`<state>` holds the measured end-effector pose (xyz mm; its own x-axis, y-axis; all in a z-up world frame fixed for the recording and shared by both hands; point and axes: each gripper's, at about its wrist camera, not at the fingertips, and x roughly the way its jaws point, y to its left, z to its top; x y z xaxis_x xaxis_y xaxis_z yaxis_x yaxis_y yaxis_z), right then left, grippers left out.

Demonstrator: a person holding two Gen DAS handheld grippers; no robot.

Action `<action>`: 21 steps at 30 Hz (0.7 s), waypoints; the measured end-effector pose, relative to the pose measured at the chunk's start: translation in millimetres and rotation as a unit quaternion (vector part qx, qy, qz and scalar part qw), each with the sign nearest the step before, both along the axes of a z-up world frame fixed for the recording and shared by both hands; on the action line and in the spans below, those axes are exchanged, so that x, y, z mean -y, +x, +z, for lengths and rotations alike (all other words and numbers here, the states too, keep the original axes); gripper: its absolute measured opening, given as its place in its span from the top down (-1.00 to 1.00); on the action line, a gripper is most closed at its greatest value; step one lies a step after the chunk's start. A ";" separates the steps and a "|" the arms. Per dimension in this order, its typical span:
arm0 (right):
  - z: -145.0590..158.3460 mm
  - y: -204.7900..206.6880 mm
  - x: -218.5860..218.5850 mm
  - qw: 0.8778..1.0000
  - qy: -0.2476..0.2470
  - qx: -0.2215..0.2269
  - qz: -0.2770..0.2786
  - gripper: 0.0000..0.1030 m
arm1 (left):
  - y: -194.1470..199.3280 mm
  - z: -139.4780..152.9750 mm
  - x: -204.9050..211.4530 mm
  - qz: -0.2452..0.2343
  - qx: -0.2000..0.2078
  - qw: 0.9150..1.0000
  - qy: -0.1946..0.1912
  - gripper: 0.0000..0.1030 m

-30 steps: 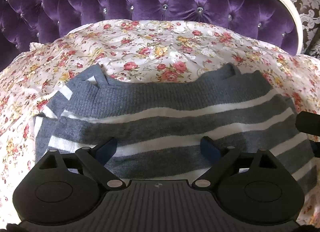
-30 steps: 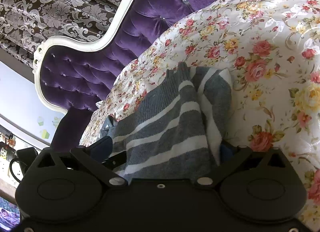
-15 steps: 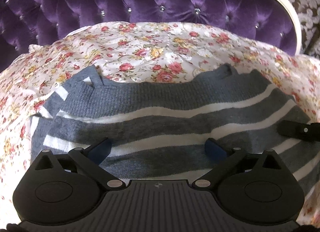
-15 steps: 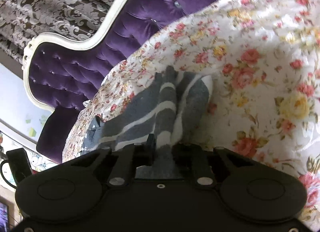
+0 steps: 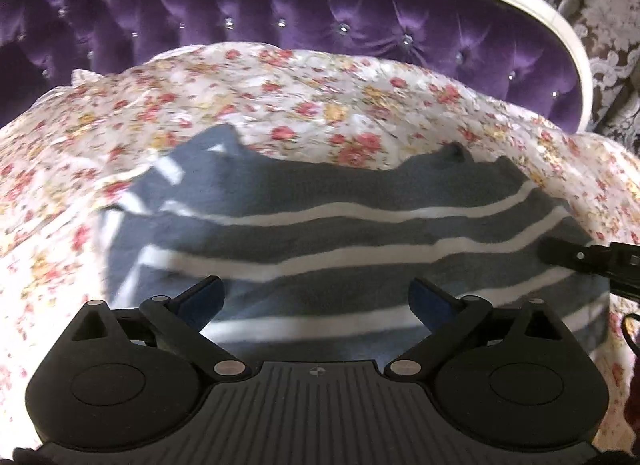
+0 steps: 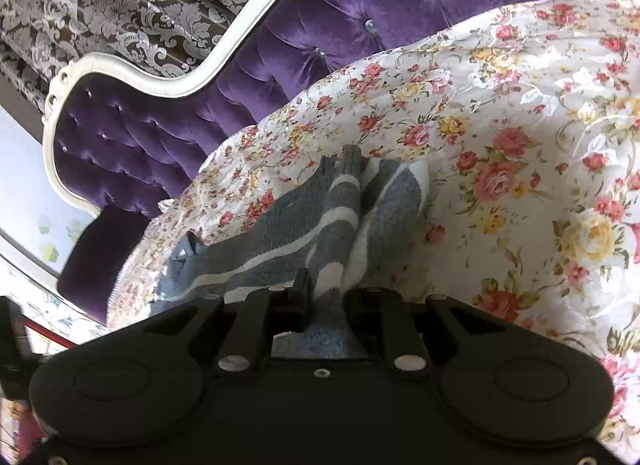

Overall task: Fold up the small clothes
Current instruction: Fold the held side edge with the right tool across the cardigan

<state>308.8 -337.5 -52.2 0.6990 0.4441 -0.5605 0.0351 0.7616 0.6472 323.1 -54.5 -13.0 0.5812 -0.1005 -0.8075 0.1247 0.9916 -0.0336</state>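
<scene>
So the grey striped sweater (image 5: 352,225) was lying spread flat on the floral bedspread (image 5: 280,105), in front of the purple tufted headboard (image 5: 320,25). Left tool (image 5: 316,297) hung over it, spread wide, gripping nothing. Right tool (image 6: 326,297) had just clamped down and was pinching the sweater's bunched-up edge

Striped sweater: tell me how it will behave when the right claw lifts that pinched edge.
The striped sweater will probably drape limply: it already bunches into folds where the right claw pinches it. It looks like soft knit, so likely light and grippy, not slippery. The rest may drag across the floral bedspread, since the open left claw holds nothing.
</scene>
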 end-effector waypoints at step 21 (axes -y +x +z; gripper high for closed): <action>81.1 10.3 -92.3 0.977 -0.206 0.044 0.019 0.60 | -18.2 17.1 -143.6 0.078 0.002 0.996 -0.044 -0.94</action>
